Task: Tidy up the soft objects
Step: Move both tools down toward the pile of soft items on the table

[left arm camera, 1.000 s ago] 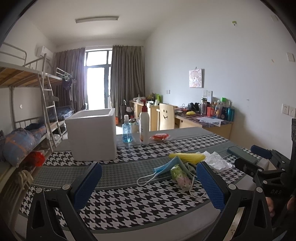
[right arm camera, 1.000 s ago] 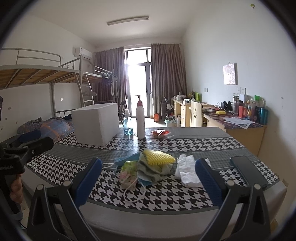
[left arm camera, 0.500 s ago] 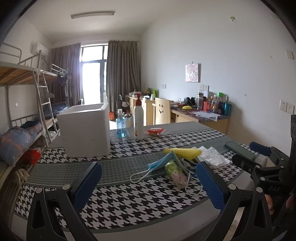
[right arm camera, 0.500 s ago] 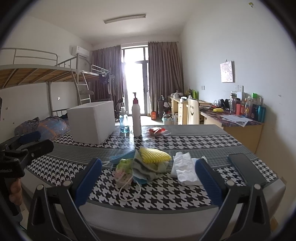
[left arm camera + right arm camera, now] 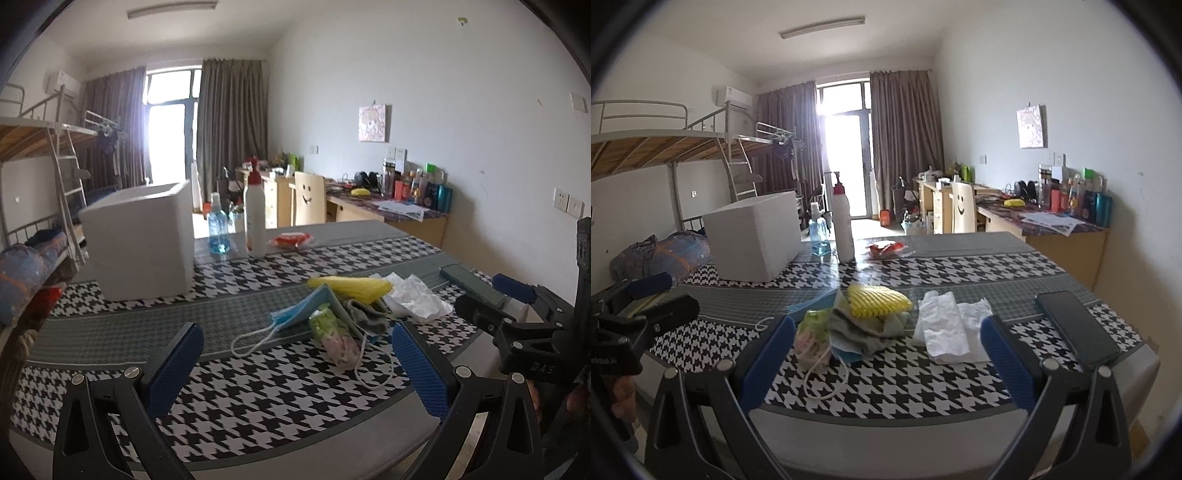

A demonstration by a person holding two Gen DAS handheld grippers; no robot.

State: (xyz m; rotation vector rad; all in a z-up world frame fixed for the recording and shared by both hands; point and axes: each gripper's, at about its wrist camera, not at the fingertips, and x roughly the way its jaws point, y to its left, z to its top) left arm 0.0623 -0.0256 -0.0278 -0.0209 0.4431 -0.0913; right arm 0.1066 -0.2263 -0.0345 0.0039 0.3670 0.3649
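- The left gripper (image 5: 297, 363) is hovering over the near edge of the table (image 5: 229, 391) with its blue pads (image 5: 176, 363) spread wide and nothing between them
- The right gripper (image 5: 886, 360) is likewise standing wide apart and empty, its pads (image 5: 1003, 356) framing the pile of soft things from the near side
- Nearest the right gripper, a green and pink soft bundle (image 5: 812, 334) is lying on the cloth, touching a blue face mask (image 5: 846, 350) whose white ear loop (image 5: 827, 380) is trailing toward the table edge
- The mask is looking very light and limp; judging by its shape, pinching the folded body is likely safer than the loop, which may slip or stretch
- A grey rag (image 5: 866, 325) is slumping under a yellow ribbed sponge-like piece (image 5: 877, 301); the yellow piece is probably springy and is offering a bulky middle to squeeze
- Just beside them, white tissue (image 5: 947, 325) is lying flat and crumpled; it is likely tearing easily and needing a gentle pinch at a raised fold
- Since the pieces are overlapping, lifting one is likely dragging its neighbours along
- Farther out, a dark phone (image 5: 1076, 328) is lying near the right edge, apart from the pile
- At the far left a white foam box (image 5: 755, 238) is standing open, possibly the destination, with a pump bottle (image 5: 844, 225) and a blue spray bottle (image 5: 818, 236) beside it
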